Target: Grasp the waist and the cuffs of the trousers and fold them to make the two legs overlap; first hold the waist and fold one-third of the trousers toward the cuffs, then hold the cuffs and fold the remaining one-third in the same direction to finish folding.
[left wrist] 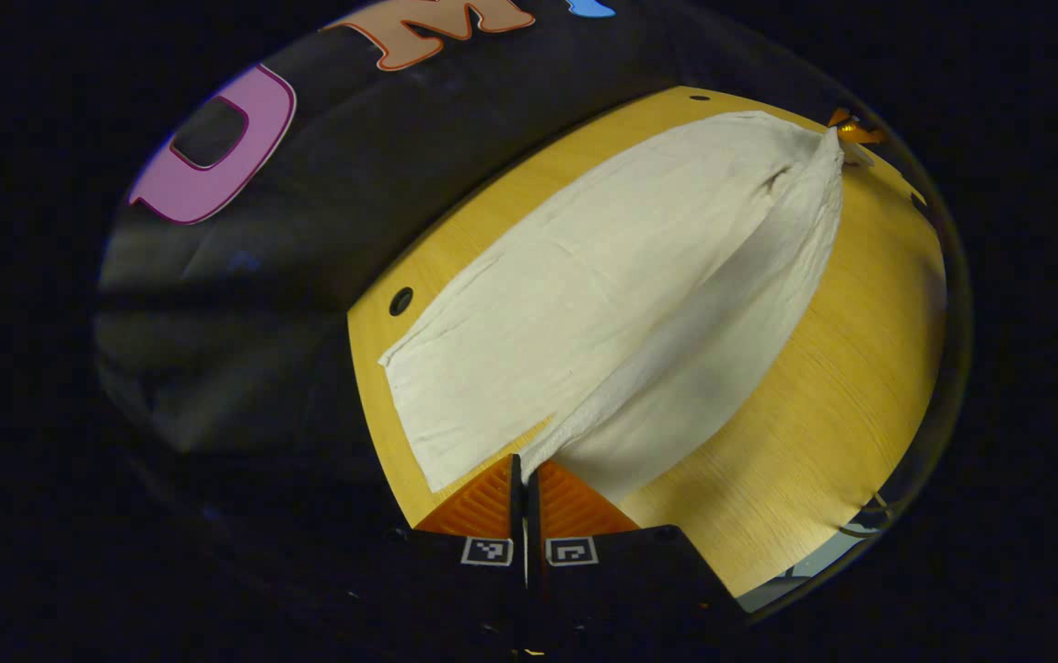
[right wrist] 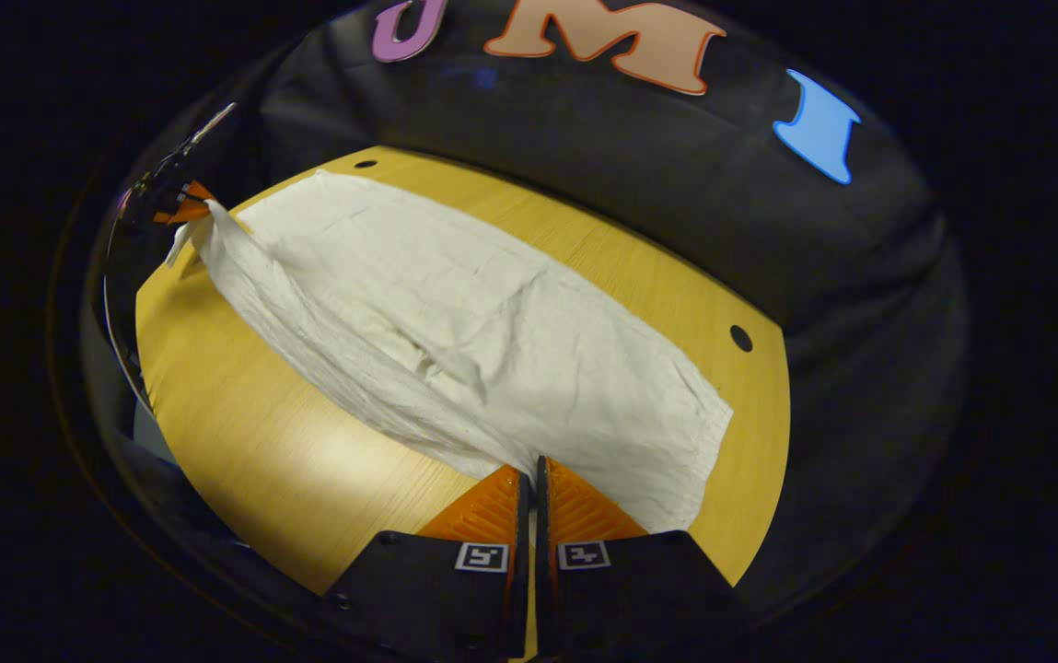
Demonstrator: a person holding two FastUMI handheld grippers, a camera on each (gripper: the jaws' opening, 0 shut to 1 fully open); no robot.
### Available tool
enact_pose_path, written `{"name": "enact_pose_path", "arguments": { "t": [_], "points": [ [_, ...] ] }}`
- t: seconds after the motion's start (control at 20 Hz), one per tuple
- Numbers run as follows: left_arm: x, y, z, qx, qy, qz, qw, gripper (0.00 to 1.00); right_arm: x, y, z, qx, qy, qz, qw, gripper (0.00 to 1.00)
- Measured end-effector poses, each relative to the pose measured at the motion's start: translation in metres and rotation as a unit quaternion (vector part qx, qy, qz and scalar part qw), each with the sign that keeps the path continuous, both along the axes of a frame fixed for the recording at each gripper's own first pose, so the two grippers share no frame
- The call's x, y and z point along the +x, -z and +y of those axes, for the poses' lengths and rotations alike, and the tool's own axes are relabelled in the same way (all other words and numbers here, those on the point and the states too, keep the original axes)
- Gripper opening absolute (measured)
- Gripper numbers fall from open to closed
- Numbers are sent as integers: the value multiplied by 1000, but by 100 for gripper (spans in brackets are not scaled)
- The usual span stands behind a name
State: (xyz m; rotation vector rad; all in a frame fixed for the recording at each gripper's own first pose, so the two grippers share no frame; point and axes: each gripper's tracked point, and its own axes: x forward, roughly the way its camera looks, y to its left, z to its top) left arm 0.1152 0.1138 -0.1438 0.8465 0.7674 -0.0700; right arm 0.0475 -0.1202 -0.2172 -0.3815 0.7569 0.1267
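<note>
I have the left gripper [left wrist: 525, 471] and the right gripper [right wrist: 533, 474] each with fingers clamped on an opposite end of the pale trousers [left wrist: 621, 304], one long edge lifted off the wooden table [left wrist: 860, 368].

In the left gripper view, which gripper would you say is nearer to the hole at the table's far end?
Right. The right gripper pinches the trousers at their far end, close beside that hole; the left gripper holds their near end, the trousers' whole length away.
</note>
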Motion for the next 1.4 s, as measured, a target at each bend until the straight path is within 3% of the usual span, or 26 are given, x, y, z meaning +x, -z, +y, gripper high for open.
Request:
{"name": "enact_pose_path", "arguments": {
  "t": [0.15, 0.2, 0.25, 0.45, 0.6, 0.8, 0.85, 1.05, 1.2, 1.25, 1.35, 1.4],
  "points": [
    [70, -27, -28, -13, -20, -53, 998, 0, 43, -34, 1, 35, 51, -49, 997, 5],
    [51, -50, 0, -15, -29, -66, 997, 0, 55, -45, 3, 42, 60, -61, 995, 5],
    [89, -52, -15, -17, -32, -80, 996, 0, 69, -58, 6, 47, 64, -74, 994, 6],
    [147, -67, -14, -31, -55, -112, 992, 0, 128, -101, 14, 36, 63, -114, 991, 6],
    [189, -61, -6, -44, -71, -118, 989, 0, 176, -88, 8, 39, 66, -121, 990, 2],
    [226, -22, 6, -59, -85, -109, 989, 0, 217, -38, 9, 55, 72, -95, 991, 5],
    [234, -8, 10, -66, -89, -106, 988, 0, 224, -24, 9, 56, 74, -87, 992, 2],
    [257, 24, 8, -113, -105, -119, 981, 0, 242, 9, 16, 82, 74, -68, 992, 7],
    [263, 30, -8, -159, -106, -128, 973, 3, 249, 14, 20, 133, 78, -68, 986, 13],
    [262, 33, -19, -181, -102, -124, 970, 20, 251, 10, 21, 149, 81, -70, 983, 42],
    [266, 25, -35, -206, -105, -147, 962, 73, 253, 3, 14, 167, 95, -85, 978, 98],
    [261, 12, -46, -217, -107, -160, 957, 99, 249, -2, 10, 172, 100, -90, 976, 98]
  ]
}}
